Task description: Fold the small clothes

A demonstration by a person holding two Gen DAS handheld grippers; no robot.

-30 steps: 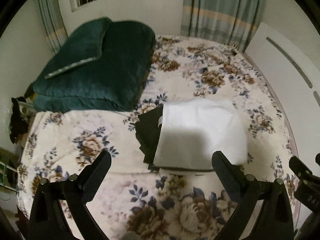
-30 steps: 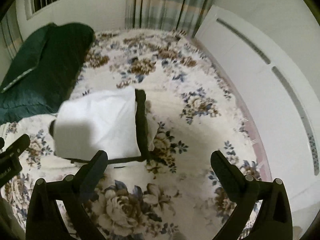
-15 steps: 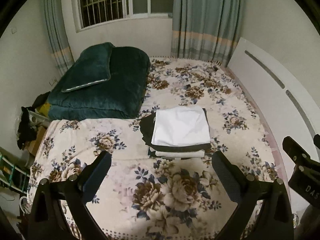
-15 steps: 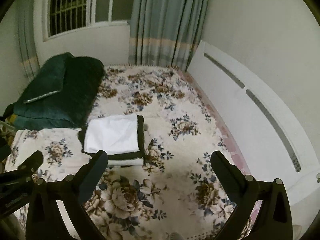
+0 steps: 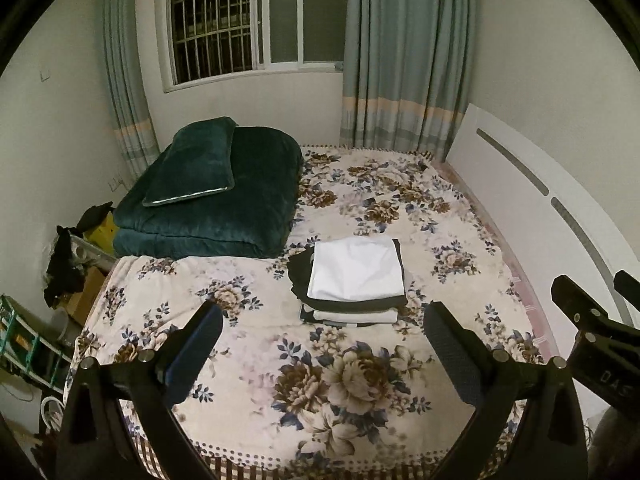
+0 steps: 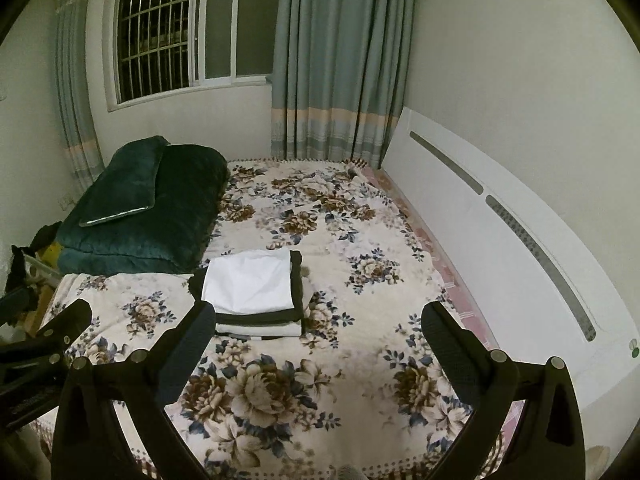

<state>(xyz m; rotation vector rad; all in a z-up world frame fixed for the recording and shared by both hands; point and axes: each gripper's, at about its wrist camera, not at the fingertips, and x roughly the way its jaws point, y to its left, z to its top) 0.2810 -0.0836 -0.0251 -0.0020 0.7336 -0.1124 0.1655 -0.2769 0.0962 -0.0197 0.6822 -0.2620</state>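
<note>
Left gripper [image 5: 320, 336]: at the bottom of the left wrist view, jaws spread wide, nothing between them; it is raised off the bed and well back from the clothes.
Right gripper [image 6: 316, 332]: at the bottom of the right wrist view, jaws just as wide apart and empty, also well clear of the clothes; part of it shows at the right edge of the left wrist view.
Stack [image 5: 352, 280]: small folded clothes piled in the middle of the left wrist view, centre-left of the right wrist view, lying on the bed.
White top piece [image 5: 356, 268]: a flat, neat rectangle lying on the stack.
Dark piece [image 5: 298, 276]: under the white one, sticking out on the left and along the right edge.
Lower layers [image 5: 348, 316]: light and dark bands at the front edge of the stack; how many pieces there are is hard to tell.
Bed [image 5: 224, 280]: floral cover in cream, brown and blue; fills the lower half of both views.
Green quilt [image 5: 224, 208]: folded, upper left of the bed, near the stack but apart from it.
Pillow [image 5: 192, 164]: green, lying on the quilt.
Headboard [image 6: 500, 240]: white, along the right side of both views.
Window [image 5: 236, 20]: barred, top of frame, dark outside.
Curtains [image 5: 404, 56]: grey-blue, on both sides of the window.
</note>
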